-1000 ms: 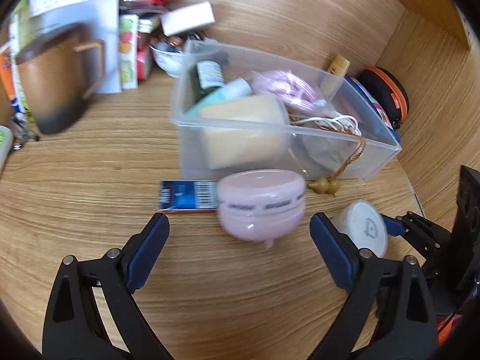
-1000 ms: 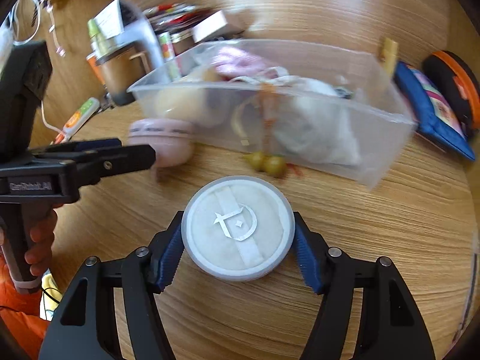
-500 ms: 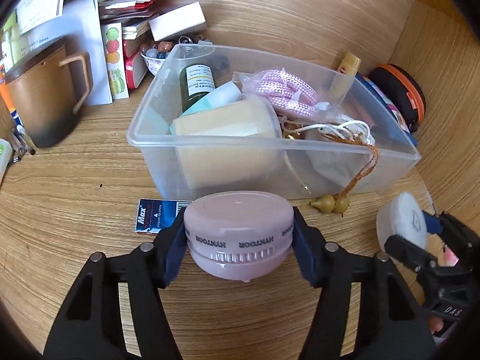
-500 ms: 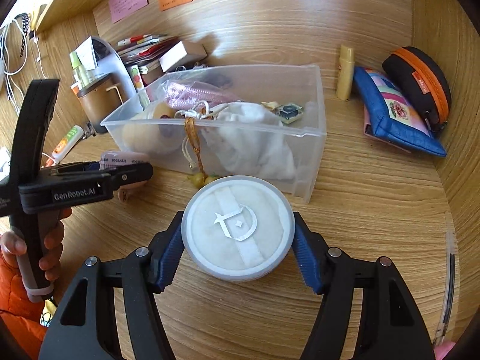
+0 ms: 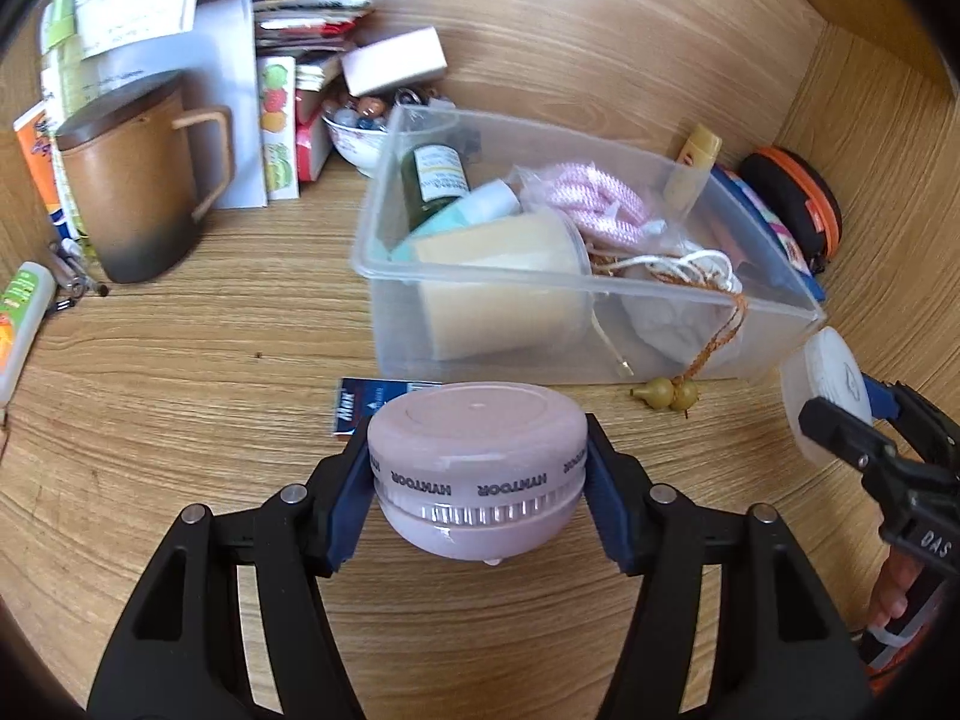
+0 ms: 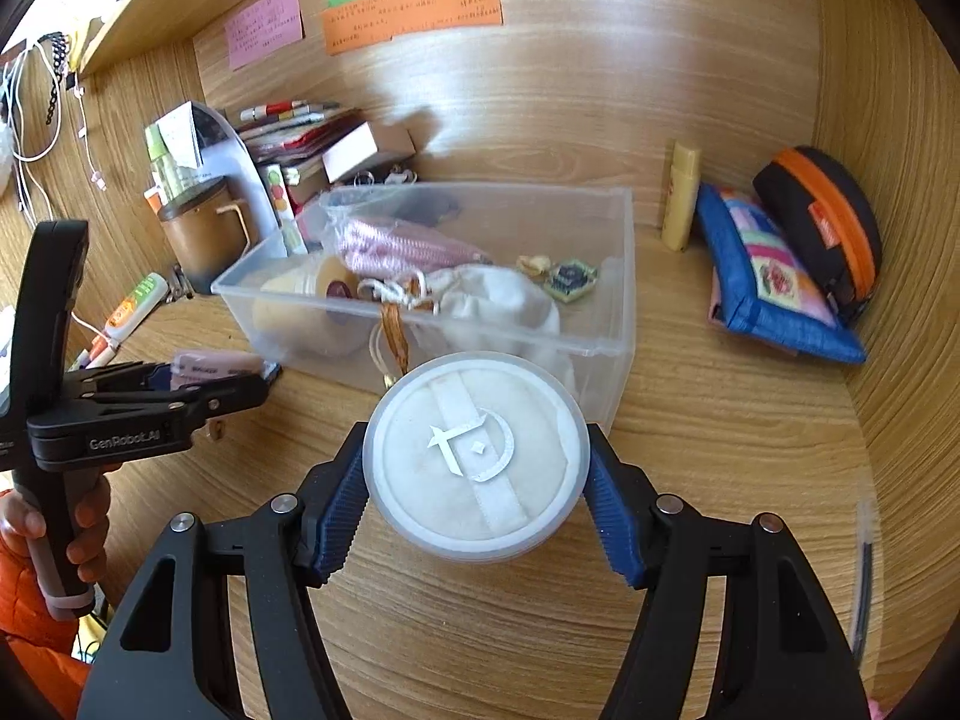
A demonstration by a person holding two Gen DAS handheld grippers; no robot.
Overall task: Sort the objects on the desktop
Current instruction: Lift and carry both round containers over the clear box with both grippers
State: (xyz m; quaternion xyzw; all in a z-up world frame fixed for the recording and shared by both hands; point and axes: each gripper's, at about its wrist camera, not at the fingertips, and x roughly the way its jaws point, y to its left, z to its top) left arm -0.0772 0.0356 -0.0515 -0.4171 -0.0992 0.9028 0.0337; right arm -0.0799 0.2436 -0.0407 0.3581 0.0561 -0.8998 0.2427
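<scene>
The clear plastic bin sits on the wooden desk, its long axis running left to right across both views, already crowded on its left half and barer toward its right end. It lies straight ahead of both grippers. The right gripper clamps the white puff case, held near the bin's front right corner and seemingly nearer. The left gripper is closed on the pink round case, short of the front wall.
</scene>
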